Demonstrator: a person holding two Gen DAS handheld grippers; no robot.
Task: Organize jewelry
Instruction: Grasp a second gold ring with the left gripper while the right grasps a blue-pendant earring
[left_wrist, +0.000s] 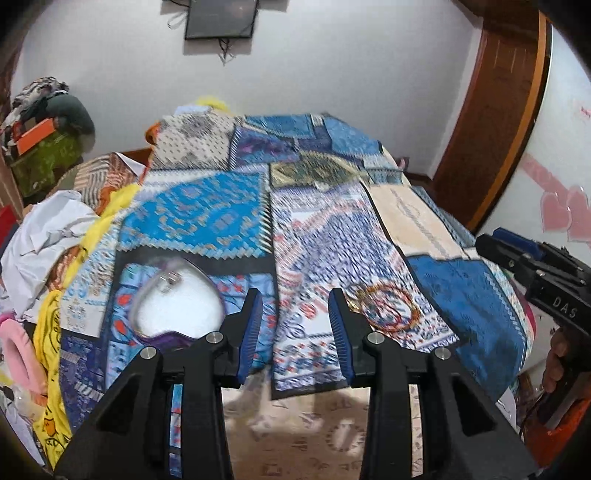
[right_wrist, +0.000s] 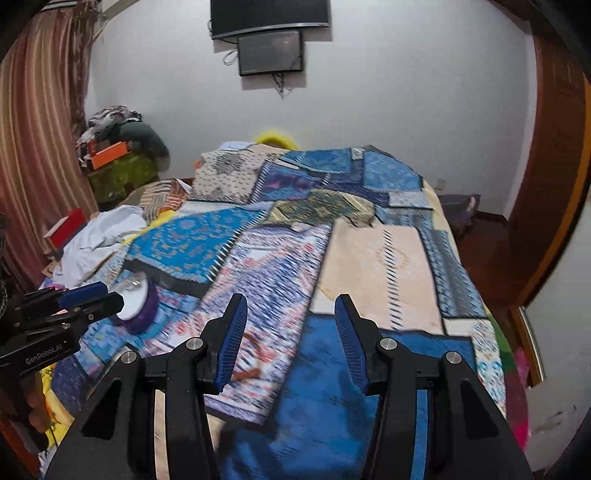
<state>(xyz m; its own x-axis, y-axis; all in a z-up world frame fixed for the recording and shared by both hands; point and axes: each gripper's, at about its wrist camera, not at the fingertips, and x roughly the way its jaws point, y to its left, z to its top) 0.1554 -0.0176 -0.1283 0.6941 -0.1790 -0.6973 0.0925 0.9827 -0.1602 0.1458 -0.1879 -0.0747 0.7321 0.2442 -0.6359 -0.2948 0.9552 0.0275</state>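
Setting was a home bedroom: bed (right_wrist: 369, 258) under patchwork spread, wall-mounted screen (right_wrist: 269, 51), striped curtain (right_wrist: 37, 129), clothes pile (right_wrist: 118, 129) in corner.

My right gripper (right_wrist: 290, 339) hung over the patchwork bedspread (right_wrist: 369, 258), jaws apart, nothing between them. At far left my left gripper (right_wrist: 85, 297) reached toward a purple box (right_wrist: 138, 299) with white lining, contents blurred.

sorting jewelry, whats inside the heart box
The heart box lies open on the bedspread, showing a white lining and one small silvery piece near its top. Blur hides what that piece is; the left gripper covers the lower edge.
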